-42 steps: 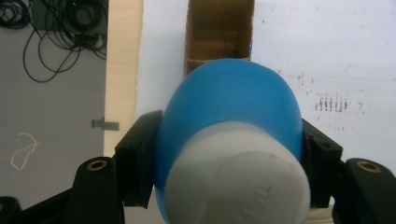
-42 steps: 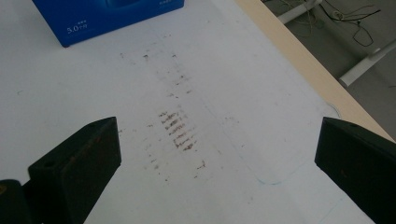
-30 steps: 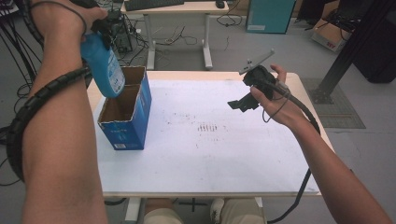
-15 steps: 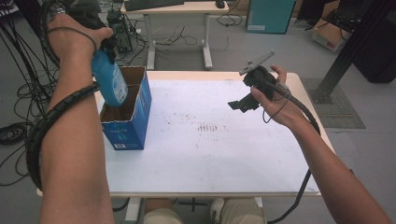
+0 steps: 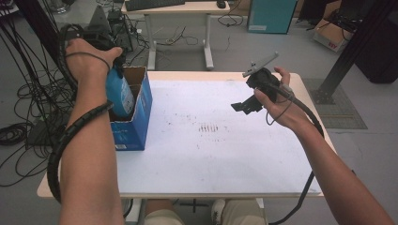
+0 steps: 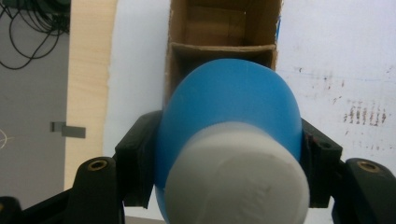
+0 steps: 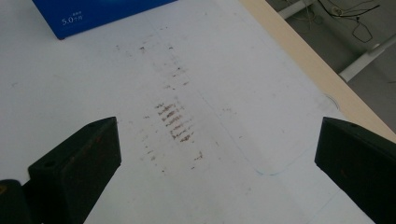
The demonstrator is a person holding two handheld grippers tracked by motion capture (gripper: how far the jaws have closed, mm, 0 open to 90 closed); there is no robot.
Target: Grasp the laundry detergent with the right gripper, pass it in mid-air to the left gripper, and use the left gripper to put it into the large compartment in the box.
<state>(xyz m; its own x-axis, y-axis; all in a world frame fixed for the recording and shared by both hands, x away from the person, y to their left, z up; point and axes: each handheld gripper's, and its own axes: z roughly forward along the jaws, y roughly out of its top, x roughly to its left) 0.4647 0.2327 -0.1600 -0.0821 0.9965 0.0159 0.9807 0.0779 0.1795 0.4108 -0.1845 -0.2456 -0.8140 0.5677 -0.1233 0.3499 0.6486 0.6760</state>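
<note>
Box [image 5: 133, 119] beneath bottle [image 5: 119, 96] held by left gripper [image 6: 229, 149]; brown smudges [image 5: 209, 127] mid-table.

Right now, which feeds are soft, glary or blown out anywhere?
Left gripper view: the blue bottle and its white cap are close and soft. Right gripper view: table evenly lit, stains sharp. High view: even light, slight softness, no glare.

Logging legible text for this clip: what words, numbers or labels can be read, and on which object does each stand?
"5.0" followed by tiny characters too small to read: white print on the blue box, near its lower edge.
Label on the blue bottle held in the left tongs: too blurred to read.
Raised marking on the bottle's white cap: not legible.
Small white print on the blue box's near face: too small to read.
</note>
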